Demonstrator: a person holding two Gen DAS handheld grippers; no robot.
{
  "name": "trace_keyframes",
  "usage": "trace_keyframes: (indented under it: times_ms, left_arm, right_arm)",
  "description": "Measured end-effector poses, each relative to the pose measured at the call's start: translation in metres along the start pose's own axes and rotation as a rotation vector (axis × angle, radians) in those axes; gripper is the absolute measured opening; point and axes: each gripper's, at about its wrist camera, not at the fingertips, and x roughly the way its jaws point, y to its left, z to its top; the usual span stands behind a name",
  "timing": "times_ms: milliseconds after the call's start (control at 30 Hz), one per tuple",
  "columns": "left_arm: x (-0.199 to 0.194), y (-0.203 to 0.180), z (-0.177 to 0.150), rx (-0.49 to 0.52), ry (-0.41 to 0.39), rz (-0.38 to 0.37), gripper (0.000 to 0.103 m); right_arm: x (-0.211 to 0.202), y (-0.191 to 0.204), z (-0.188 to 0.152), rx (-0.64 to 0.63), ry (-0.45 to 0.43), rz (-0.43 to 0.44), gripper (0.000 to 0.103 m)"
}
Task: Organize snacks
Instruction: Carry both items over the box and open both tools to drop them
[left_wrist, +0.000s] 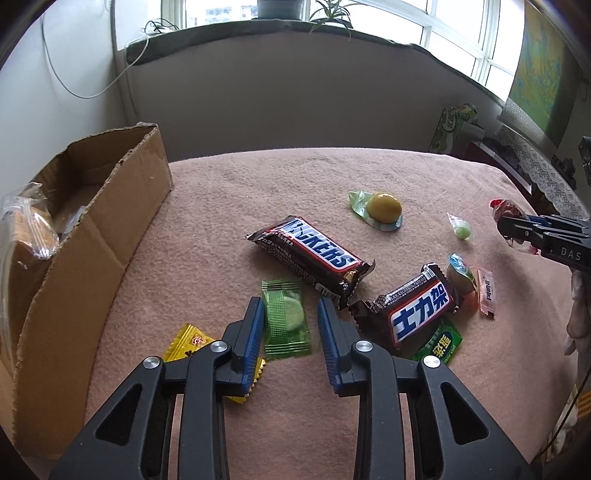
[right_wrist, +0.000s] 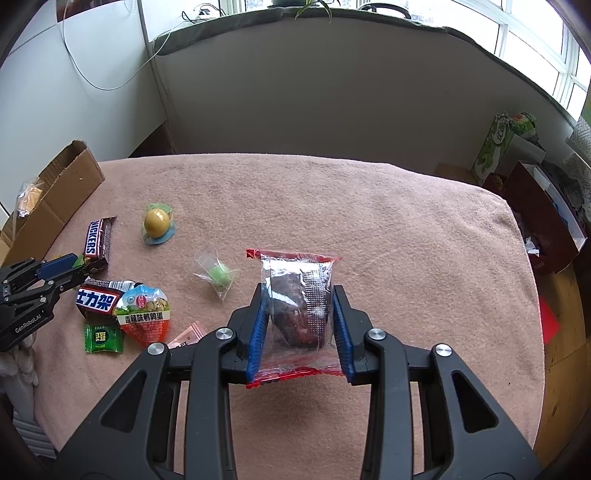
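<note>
My left gripper (left_wrist: 290, 306) is open, its blue pads on either side of a flat green candy packet (left_wrist: 284, 325) on the pink blanket. A yellow candy (left_wrist: 188, 341) lies partly under its left finger. Two Snickers bars (left_wrist: 314, 254) (left_wrist: 413, 310) lie just ahead. My right gripper (right_wrist: 300, 295) is shut on a clear red-edged packet with a dark snack (right_wrist: 297, 306), held above the blanket. It shows in the left wrist view (left_wrist: 511, 219) at far right. The cardboard box (left_wrist: 92, 236) stands at left with a bagged snack (left_wrist: 26, 229) inside.
A yellow ball snack (left_wrist: 382, 208), a small green candy (left_wrist: 461, 230), a quail-egg packet (right_wrist: 146, 314), a green gum packet (right_wrist: 101, 338) and a pink sachet (left_wrist: 487, 293) lie on the blanket (right_wrist: 369, 221). Boxes (right_wrist: 535, 206) stand beyond its right edge.
</note>
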Motion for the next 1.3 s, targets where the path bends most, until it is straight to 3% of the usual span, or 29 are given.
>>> trace_keyframes:
  times_ms: [100,333,667,1300]
  left_arm:
    - [0.004,-0.002,0.003,0.008,-0.003,0.013,0.021]
    - [-0.004,0.003,-0.001,-0.011,-0.012,0.008,0.020]
    - [-0.043,0.012,-0.007,-0.030,-0.087,0.014,0.020]
    - [-0.111,0.072,-0.007,-0.130,-0.218,0.110,0.020]
  right_arm:
    - [0.002,0.000,0.000,0.002,0.002,-0.002,0.034]
    - [-0.005,0.003,0.001,0.000,-0.017,-0.002,0.034]
    - [-0.028,0.027,0.011,-0.044,-0.074,0.010,0.034]
    - [-0.050,0.152,0.065,-0.195,-0.185,0.168,0.034]
